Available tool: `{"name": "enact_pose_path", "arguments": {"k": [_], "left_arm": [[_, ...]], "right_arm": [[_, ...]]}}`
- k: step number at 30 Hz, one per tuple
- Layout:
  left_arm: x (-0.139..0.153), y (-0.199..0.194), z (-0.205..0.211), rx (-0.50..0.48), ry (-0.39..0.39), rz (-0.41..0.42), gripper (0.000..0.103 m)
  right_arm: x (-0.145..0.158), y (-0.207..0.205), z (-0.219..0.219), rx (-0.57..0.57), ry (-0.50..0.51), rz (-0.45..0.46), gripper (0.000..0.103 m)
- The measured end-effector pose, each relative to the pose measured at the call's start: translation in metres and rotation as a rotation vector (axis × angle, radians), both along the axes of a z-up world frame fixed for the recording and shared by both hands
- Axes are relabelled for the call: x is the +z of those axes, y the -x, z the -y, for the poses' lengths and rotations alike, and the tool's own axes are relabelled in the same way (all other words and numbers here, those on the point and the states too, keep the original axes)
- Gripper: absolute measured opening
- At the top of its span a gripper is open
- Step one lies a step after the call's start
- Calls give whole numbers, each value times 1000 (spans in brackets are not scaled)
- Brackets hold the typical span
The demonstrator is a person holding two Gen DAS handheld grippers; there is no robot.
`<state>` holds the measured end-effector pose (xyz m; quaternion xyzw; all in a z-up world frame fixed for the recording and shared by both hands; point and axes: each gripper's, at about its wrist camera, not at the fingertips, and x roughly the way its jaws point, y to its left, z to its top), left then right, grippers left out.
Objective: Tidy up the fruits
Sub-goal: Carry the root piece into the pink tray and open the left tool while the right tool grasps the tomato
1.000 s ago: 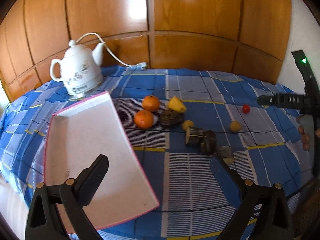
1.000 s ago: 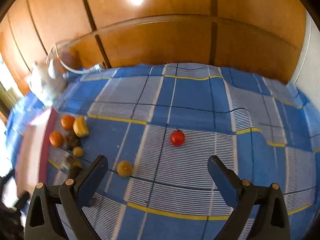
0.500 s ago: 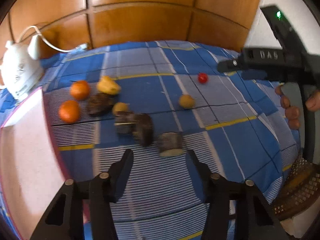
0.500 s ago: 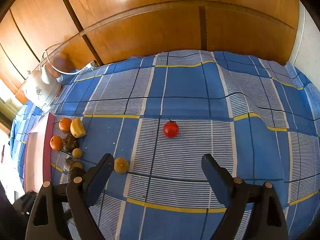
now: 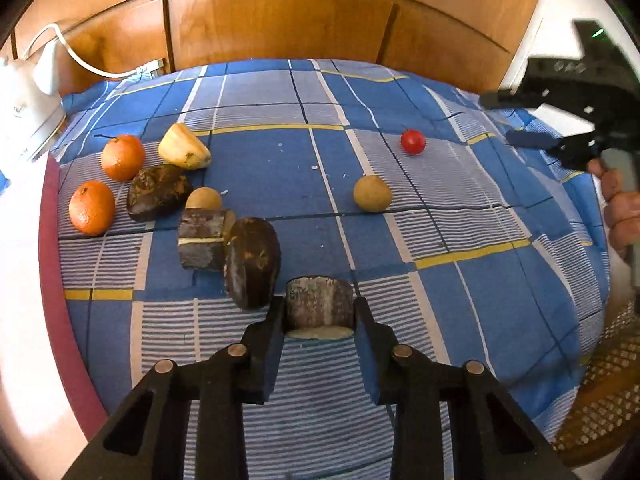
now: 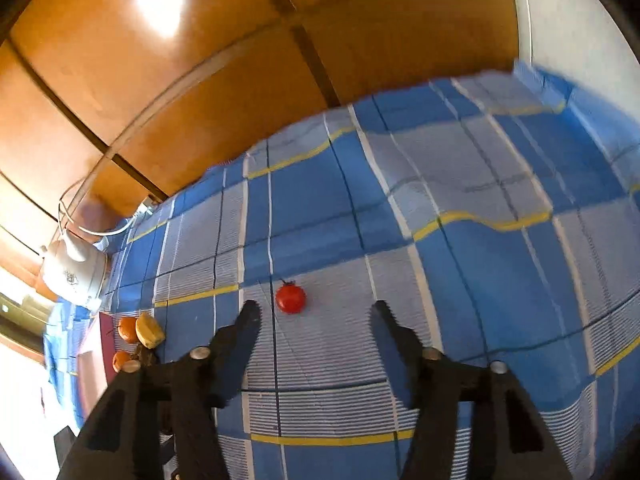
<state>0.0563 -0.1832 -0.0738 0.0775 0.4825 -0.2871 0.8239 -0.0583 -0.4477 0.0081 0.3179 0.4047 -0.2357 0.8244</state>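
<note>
Brown, the cut fruit chunk [image 5: 320, 307] sat on the checked cloth [image 5: 400, 248] between the left tongs [image 5: 319, 312], which were closing and pinching it. Right tongs [image 6: 314, 316] were closing, empty, just short of the red tomato [image 6: 291, 298].

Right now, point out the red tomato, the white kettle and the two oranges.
Red tomato [image 6: 291, 299]: right wrist view, centre.
White kettle [image 6: 72, 276]: right wrist view, body.
Oranges [image 5: 122, 157] [image 5: 91, 208]: left wrist view, peel.

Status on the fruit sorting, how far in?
Barely started: no fruit seen on the pink-rimmed tray. In hand: left gripper closing on a dark cut piece; right gripper closing near the red tomato, not touching. Left: oranges, everything else on the cloth.
</note>
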Motion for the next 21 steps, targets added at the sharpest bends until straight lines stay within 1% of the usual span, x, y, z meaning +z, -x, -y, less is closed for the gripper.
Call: {"name": "enact_pose_path", "arguments": {"k": [2,4,9,12,14,16,19,20,21], "left_arm": [[5,5,-4,-11,17,19,33],[11,12,-10,-26,35,39,33],[24,21,-23,-35,72,64,33],[33,24,-35,-32,102,78,33],[42,26,-48,-16,128,94,33],[48,26,-58,9,147,101,33],[59,21,-84,83,179,114,33],[62,18,-94,115,185,120,33],[63,13,-106,155,186,124,33]], "right_arm": [[-10,-5,0,11,-25,-24,47],[-18,-11,-4,32,-21,-52,47],[-33,-32,-21,102,39,-110,47],[-40,-44,-24,117,105,-142,47],[-45,-52,-24,125,142,-153,47],[-48,-59,-23,139,152,-153,47],[-56,-64,-22,164,162,-161,47],[-58,-65,-22,172,166,-165,44],[-61,-67,-23,187,170,-177,33]]}}
